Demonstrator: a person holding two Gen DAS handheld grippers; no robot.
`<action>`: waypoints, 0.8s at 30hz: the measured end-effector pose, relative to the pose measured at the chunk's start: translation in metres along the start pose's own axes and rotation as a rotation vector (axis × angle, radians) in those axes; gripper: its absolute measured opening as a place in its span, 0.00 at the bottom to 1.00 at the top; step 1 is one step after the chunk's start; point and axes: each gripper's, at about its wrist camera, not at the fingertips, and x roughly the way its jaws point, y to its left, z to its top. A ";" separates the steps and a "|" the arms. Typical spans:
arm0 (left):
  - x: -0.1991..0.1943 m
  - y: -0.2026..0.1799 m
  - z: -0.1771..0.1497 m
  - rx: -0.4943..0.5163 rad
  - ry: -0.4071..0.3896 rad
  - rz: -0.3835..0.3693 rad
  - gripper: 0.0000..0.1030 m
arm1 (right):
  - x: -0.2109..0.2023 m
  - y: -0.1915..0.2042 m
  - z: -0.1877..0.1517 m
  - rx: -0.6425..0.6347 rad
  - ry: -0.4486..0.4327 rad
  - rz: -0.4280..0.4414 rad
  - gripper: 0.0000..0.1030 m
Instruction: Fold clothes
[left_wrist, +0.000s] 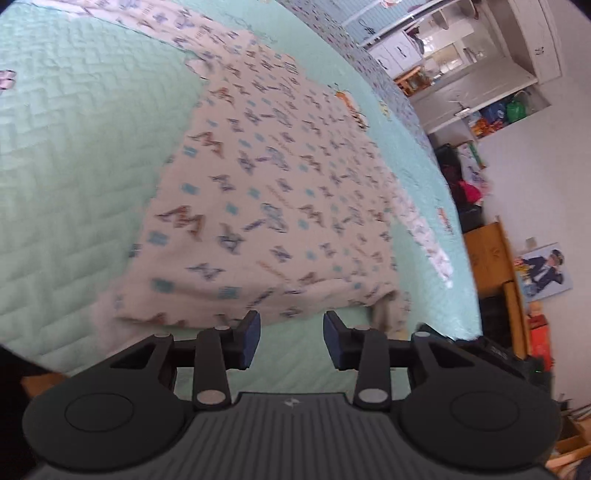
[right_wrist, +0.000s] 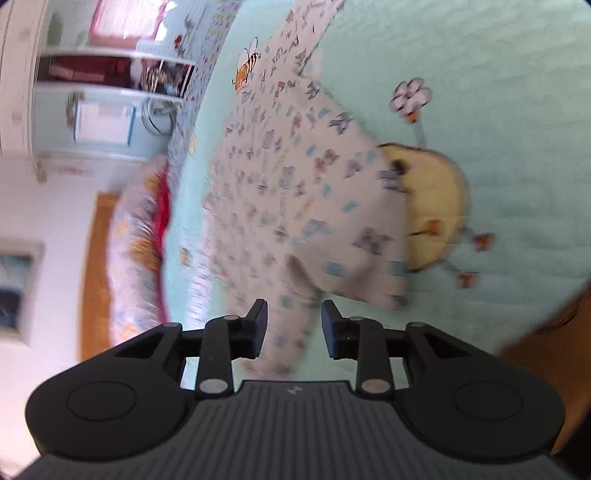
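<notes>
The garment (left_wrist: 266, 192) lies spread on the bed (left_wrist: 74, 184), looking partly folded: a doubled edge at the near end, but a loose flap trails toward the right gripper (right_wrist: 293, 325), so there are more folds to go. Both the left gripper (left_wrist: 291, 332) and the right one are open, holding nothing. Plenty of bare quilt around the cloth, though the bed's edge is near.

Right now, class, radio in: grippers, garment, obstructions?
Left gripper open, empty. Right gripper open, cloth between fingers, not pinched. Printed garment flat on green bedspread. Nothing in the way.
</notes>
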 end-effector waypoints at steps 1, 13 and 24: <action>-0.003 0.009 0.002 -0.007 -0.015 0.015 0.39 | -0.006 0.002 -0.001 -0.078 -0.025 -0.060 0.33; -0.021 0.069 0.013 -0.206 -0.056 0.073 0.46 | 0.009 -0.073 0.006 0.220 0.032 0.070 0.35; -0.033 0.087 0.012 -0.284 -0.075 0.032 0.48 | 0.004 -0.063 0.001 0.165 0.034 0.060 0.06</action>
